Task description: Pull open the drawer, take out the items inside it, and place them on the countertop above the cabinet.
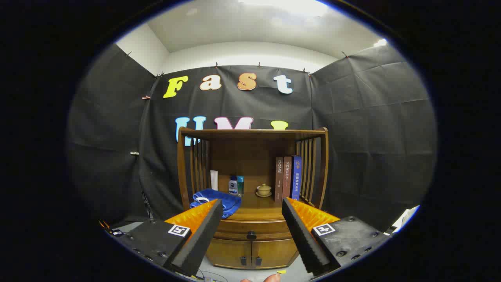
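A wooden cabinet (252,243) stands ahead against the black cloth wall. Its drawer (235,230) is closed, with a small dark knob (251,235) in the middle of its front, seen between my fingers. The countertop (256,211) above the drawer has slatted sides and a top shelf over it. My gripper (252,205) is open, held well back from the cabinet, its fingers spread wide to either side of the drawer front. Nothing is between them. The drawer's contents are hidden.
On the countertop lie a blue towel (215,199), a white tube (214,180), two small bottles (236,185), a lidded ceramic cup (264,190) and three upright books (287,178). Two small doors (250,253) sit below the drawer. Fingertips (270,278) show below, near the floor.
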{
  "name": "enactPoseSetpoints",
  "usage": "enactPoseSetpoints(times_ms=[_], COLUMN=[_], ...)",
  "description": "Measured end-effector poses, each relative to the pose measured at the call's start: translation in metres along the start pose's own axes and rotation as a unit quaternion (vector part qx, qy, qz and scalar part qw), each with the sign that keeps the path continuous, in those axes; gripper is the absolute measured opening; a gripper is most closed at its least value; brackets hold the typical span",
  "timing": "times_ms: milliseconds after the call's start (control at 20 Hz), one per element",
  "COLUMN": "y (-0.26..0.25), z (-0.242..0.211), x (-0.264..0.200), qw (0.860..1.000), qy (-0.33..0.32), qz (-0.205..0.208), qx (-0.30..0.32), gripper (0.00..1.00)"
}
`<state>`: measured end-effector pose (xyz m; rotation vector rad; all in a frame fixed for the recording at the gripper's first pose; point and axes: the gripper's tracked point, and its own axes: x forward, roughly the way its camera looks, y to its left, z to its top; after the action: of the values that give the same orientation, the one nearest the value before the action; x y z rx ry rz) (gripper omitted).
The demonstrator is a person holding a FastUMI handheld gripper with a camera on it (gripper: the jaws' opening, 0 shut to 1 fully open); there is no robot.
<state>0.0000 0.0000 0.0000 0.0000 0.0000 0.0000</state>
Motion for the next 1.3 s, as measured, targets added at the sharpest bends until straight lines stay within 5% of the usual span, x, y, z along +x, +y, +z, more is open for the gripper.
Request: enactPoseSetpoints(times_ms=[850,1300], y=[0.003,0.011], z=[-0.001,-0.07], x=[0.002,0.058], qw=[1.0,0.999], qy=[0.0,0.027], qz=[0.012,0.019], qx=[0.008,0.013], gripper=[0.98,0.98])
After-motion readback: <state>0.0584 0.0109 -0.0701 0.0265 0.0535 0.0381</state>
